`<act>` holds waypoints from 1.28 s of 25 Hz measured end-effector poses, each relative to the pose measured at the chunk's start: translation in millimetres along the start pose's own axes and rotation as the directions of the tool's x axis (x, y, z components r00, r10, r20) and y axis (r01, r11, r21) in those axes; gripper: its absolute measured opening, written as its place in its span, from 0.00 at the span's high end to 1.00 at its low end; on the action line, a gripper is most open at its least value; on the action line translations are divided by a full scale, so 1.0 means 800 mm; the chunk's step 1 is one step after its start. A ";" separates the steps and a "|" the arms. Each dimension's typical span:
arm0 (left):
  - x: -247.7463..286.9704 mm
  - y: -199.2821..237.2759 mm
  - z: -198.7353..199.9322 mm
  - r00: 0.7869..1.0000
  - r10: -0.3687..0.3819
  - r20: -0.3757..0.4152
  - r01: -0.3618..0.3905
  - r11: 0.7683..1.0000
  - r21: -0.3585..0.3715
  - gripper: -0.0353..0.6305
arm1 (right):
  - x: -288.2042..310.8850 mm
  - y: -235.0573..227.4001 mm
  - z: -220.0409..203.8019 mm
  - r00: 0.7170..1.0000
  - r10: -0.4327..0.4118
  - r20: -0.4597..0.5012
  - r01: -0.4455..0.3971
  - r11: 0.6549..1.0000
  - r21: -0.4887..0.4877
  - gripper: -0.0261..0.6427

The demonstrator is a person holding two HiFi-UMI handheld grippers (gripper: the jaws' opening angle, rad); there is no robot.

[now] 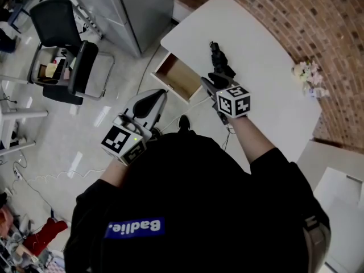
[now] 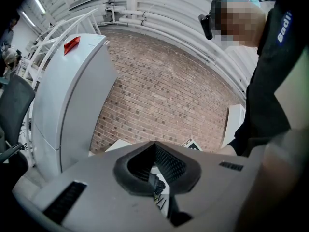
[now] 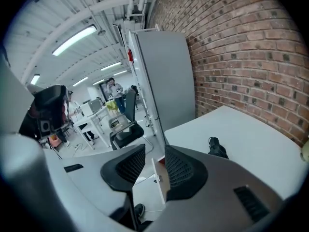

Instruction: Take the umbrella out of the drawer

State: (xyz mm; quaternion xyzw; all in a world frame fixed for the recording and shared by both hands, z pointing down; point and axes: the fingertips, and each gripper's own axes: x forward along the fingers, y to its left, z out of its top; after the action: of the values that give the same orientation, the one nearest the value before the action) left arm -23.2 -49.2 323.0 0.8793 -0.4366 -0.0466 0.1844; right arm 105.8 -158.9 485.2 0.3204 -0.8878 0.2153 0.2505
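Note:
The black folded umbrella [image 1: 218,56] lies on the white table [image 1: 267,78], just beyond my right gripper [image 1: 215,79]. In the right gripper view the umbrella [image 3: 217,148] rests on the table to the right of the jaws. My right gripper [image 3: 154,166] is open, with only air between its pads. The wooden drawer [image 1: 177,78] stands pulled out at the table's left side, and its inside looks bare. The drawer [image 3: 159,177] also shows through the gap of the right jaws. My left gripper [image 1: 149,102] hangs over the floor left of the drawer. Its jaws [image 2: 154,145] meet at the tips and hold nothing.
A tall grey cabinet [image 1: 142,10] stands beyond the drawer, by the brick wall [image 1: 318,21]. A black office chair [image 1: 65,47] is on the floor at the left. A small bunch of flowers [image 1: 310,75] sits at the table's right edge. Cables [image 1: 51,178] run over the floor.

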 end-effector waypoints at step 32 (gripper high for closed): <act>-0.007 0.000 0.000 1.000 -0.012 0.001 0.012 1.000 0.000 0.95 | -0.057 0.195 0.079 0.909 0.386 0.156 -0.380 0.922 -0.069 0.92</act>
State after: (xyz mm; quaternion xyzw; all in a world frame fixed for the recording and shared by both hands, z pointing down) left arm -26.6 -44.4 322.6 0.8818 -0.4315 -0.0480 0.1840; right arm 11.4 -62.7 374.3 0.1523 -0.9550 0.2163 0.1344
